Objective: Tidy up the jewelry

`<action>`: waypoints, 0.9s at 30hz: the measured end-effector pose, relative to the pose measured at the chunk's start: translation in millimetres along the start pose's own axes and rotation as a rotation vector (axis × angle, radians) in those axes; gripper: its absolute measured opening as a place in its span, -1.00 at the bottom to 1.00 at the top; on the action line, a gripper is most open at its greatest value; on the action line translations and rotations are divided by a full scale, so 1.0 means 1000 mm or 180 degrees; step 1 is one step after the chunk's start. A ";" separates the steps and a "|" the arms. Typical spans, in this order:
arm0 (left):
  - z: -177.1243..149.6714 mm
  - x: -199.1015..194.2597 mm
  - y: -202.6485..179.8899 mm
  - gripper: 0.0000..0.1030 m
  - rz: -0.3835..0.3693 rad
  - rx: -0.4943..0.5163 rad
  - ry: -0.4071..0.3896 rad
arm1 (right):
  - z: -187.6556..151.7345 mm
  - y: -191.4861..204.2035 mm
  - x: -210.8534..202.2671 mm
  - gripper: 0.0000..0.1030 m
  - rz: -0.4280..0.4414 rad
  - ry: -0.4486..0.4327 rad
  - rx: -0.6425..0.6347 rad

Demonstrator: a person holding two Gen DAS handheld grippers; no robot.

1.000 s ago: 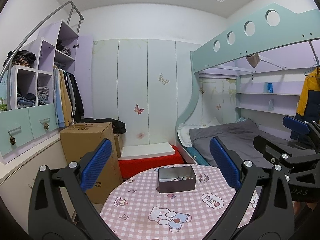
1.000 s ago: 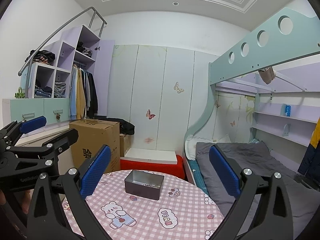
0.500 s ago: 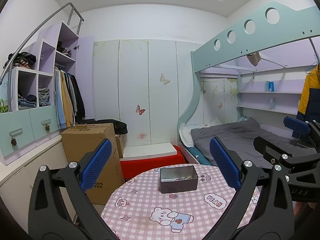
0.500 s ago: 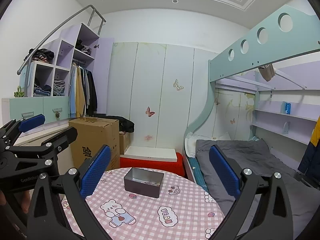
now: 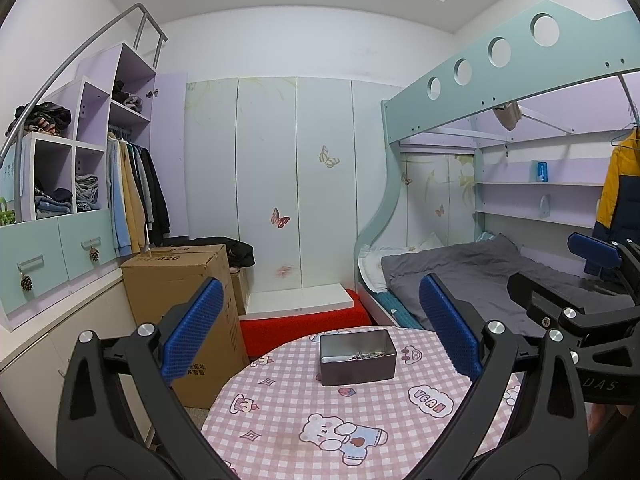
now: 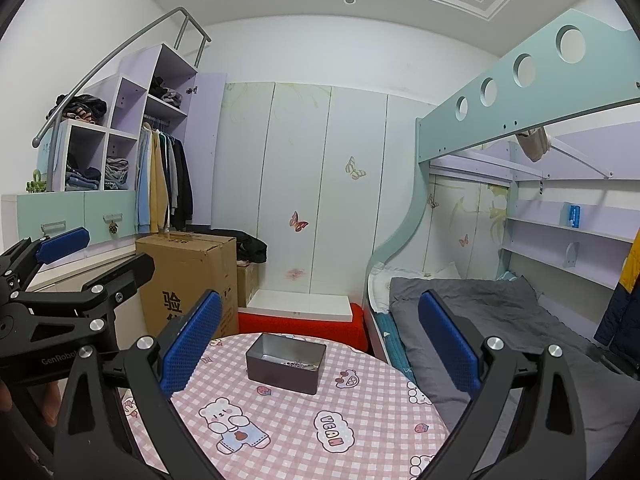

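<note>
On the round table [image 5: 280, 420] with the pink checked cloth, a dark metal tin [image 5: 357, 356] sits toward the far edge, lid off, with a small tangle of silvery jewelry [image 5: 366, 355] in its bottom, too small to tell piece from piece. The tin lies straight ahead of the left gripper [image 5: 318, 334], framed between the blue pads, long axis running left-right across that view. From the right gripper [image 6: 320, 338] the tin [image 6: 286, 362] lies ahead and a bit left, turned at an angle. Both grippers hover well above the table, jaws spread wide, holding nothing. The left one looks better lined up for a reach in, though neither is plainly nearer. Nothing else shows on the cloth.
</note>
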State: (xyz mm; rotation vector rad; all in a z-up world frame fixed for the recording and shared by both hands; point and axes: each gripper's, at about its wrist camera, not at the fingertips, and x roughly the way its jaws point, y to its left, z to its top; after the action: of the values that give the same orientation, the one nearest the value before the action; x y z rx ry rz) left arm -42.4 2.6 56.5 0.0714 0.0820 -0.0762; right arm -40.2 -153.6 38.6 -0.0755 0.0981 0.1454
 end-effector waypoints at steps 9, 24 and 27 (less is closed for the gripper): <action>-0.002 0.001 0.001 0.87 0.0013 0.0012 -0.0003 | -0.001 -0.001 0.002 0.84 -0.0002 0.0015 0.0004; -0.004 0.002 0.002 0.87 0.0007 0.0009 0.0004 | -0.003 -0.001 0.003 0.84 -0.0008 0.0027 0.0006; -0.004 0.002 0.002 0.87 0.0007 0.0012 0.0003 | -0.003 -0.001 0.003 0.84 -0.0008 0.0027 0.0005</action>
State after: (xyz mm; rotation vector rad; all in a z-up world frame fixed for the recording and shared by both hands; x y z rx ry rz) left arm -40.2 4.7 52.4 0.0752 0.0826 -0.0743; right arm -37.6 -154.4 35.8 -0.0748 0.1065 0.1425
